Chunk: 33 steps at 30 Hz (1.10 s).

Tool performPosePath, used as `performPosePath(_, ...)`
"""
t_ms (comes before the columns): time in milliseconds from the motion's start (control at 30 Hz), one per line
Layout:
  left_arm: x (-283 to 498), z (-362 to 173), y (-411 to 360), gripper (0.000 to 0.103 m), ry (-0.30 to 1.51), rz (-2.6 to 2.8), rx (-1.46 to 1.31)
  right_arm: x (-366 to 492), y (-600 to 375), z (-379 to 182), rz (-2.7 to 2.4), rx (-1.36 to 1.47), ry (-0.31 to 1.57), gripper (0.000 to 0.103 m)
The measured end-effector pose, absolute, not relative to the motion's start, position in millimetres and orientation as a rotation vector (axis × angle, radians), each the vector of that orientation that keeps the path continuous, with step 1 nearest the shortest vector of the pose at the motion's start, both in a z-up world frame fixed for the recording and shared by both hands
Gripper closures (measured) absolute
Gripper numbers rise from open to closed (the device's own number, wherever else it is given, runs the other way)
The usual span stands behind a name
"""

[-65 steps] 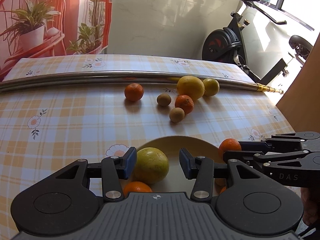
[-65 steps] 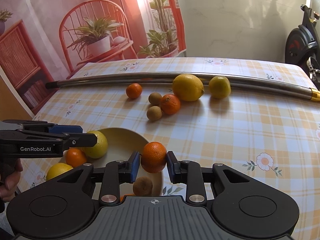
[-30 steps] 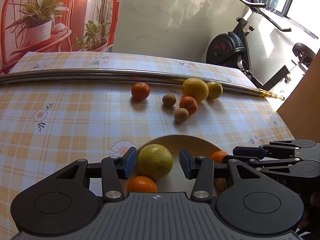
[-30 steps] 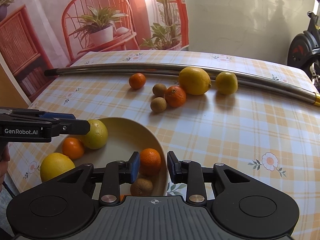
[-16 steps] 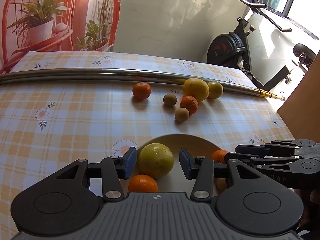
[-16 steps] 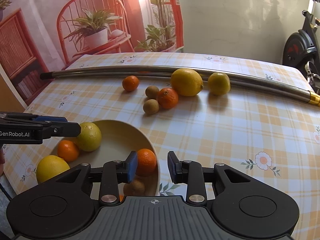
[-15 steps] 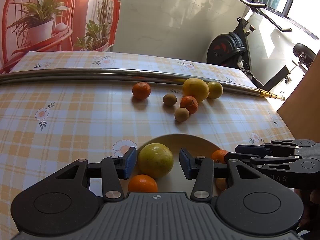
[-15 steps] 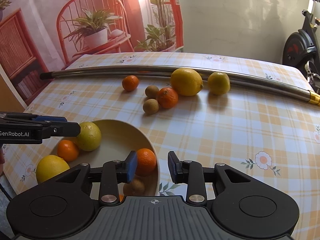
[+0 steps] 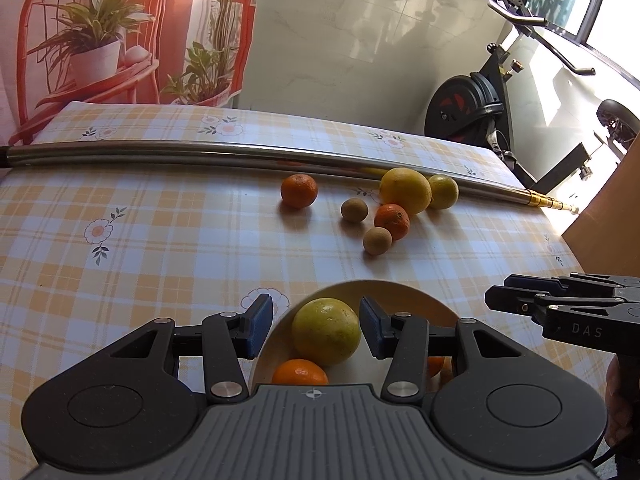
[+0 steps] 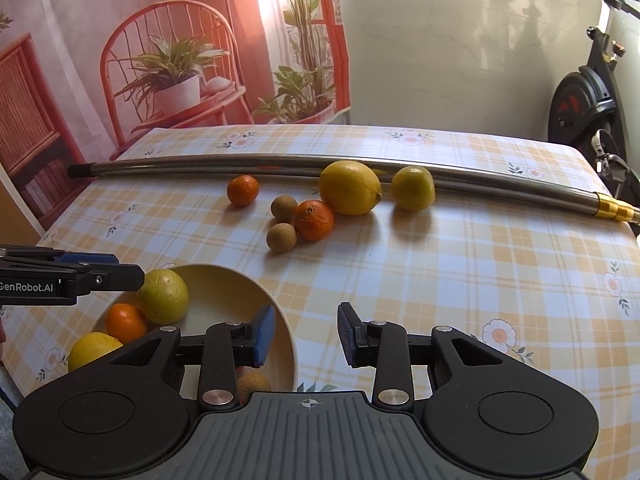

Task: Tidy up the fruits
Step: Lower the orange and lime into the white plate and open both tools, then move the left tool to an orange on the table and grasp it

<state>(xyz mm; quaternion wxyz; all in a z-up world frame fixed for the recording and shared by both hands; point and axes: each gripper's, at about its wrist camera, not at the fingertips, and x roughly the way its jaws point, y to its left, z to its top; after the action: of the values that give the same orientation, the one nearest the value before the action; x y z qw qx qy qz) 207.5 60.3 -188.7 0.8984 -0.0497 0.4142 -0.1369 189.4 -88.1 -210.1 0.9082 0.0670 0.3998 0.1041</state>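
Right gripper (image 10: 306,334) stands released and empty; left gripper (image 9: 316,330) straddles the green citrus (image 9: 326,331) in the bowl (image 10: 224,280), seemingly untouched. Next: the desk's far-edge fruit.

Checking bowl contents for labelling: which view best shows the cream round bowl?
Right wrist view: the cream round bowl shows most of its rim and floor, with fruit at its left and near edges. In the left wrist view the bowl shows only its far rim; the left gripper covers the rest.

A home: checked tablecloth (image 10: 460,272), exercise bike (image 9: 480,108), tiled wall (image 9: 340,32).
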Motion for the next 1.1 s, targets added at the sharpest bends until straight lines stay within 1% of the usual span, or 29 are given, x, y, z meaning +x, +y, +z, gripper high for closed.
performPosePath(333,214,-179,72,0.052,0.838,-0.253,-0.123,194,-106,-207,0.168,0.173,0.807,0.071)
performPosePath(833,241,-149,99,0.052,0.751,-0.165,-0.135,204,-139,-194,0.076,0.204,0.743,0.071)
performPosePath(1100,255,-144,103,0.052,0.739,-0.153,-0.145,209,-151,-192,0.048,0.213,0.726,0.071)
